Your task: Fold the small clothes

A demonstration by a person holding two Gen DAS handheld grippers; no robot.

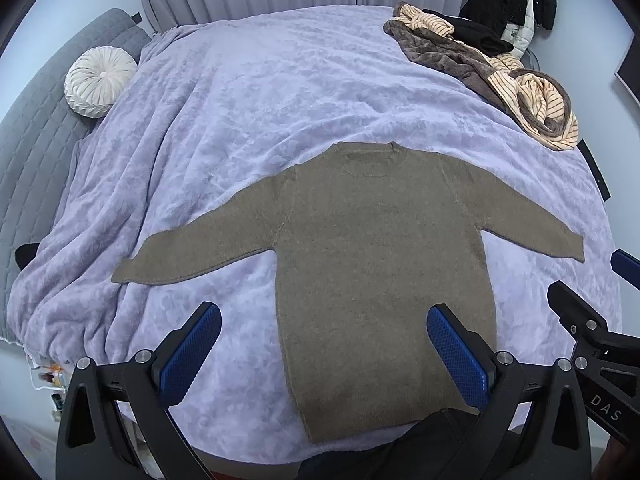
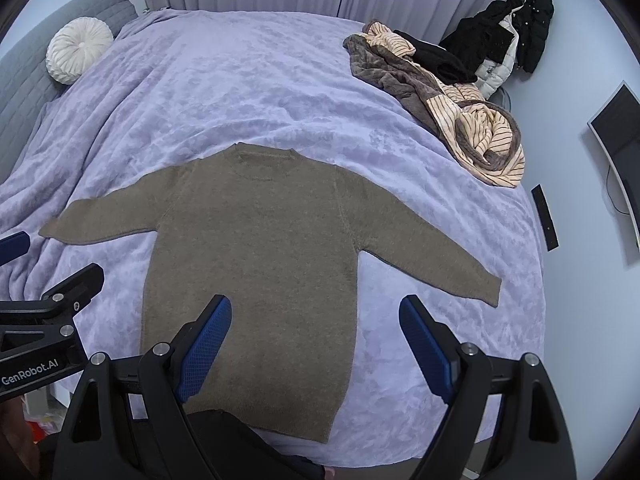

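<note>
Left gripper (image 1: 324, 320), right gripper (image 2: 316, 312) agape above flat sweater (image 1: 360, 248).

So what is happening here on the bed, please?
A person holds two tongs over a brown sweater spread flat on the purple blanket, sleeves out to both sides. The left tongs and right tongs are both open and hold nothing; folding has not started. A pile of other clothes waits at the far right corner.
</note>
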